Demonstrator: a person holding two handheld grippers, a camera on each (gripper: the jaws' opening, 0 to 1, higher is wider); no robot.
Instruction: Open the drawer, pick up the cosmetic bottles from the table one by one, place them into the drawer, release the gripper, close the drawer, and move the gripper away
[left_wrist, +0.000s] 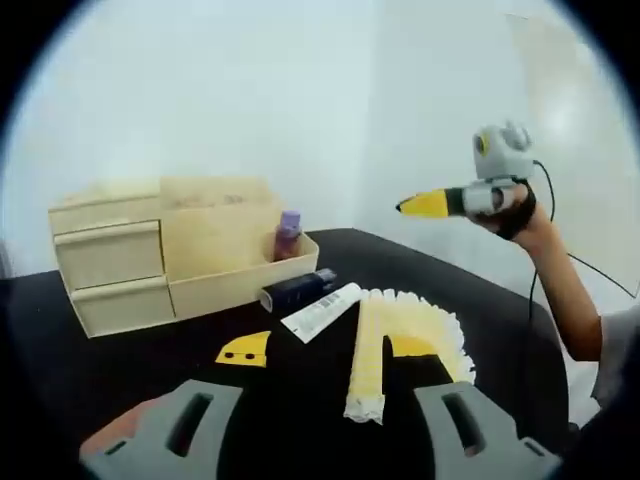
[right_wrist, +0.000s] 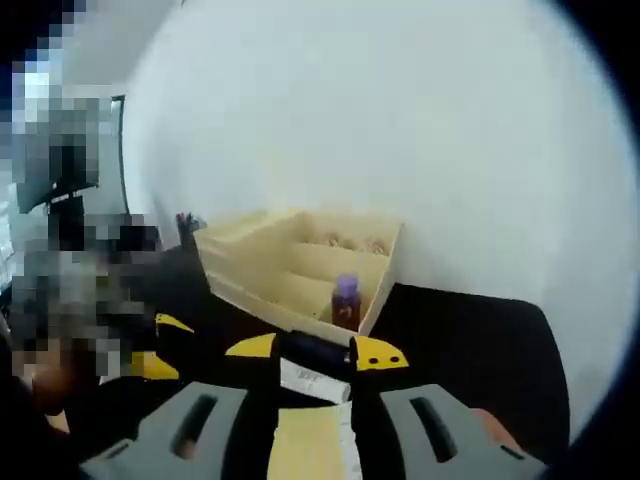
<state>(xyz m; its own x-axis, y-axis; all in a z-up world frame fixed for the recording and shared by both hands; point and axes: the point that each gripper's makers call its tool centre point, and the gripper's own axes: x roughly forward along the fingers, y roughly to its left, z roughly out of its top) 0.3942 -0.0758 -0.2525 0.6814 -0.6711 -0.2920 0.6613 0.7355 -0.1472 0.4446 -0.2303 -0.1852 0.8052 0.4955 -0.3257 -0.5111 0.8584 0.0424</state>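
- Wooden organiser (left_wrist: 165, 250) sitting on black table (left_wrist: 420, 265); two drawers (left_wrist: 110, 255), both closed.
- Three bottles showing: one purple-capped bottle (left_wrist: 288, 235) standing in organiser's open tray, one dark bottle (left_wrist: 298, 290) and one white tube (left_wrist: 322, 311) lying in front.
- Left gripper (left_wrist: 315, 425) hovering, jaws spread wide, holding nothing.
- Right gripper (right_wrist: 310, 425) likewise spread, carrying nothing.

Wooden drawers (left_wrist: 110, 265) shut; purple-cap bottle (left_wrist: 288, 234) upright in organiser tray, dark bottle (left_wrist: 297, 289) & white tube (left_wrist: 321, 311) flat on worktop (left_wrist: 120, 370).
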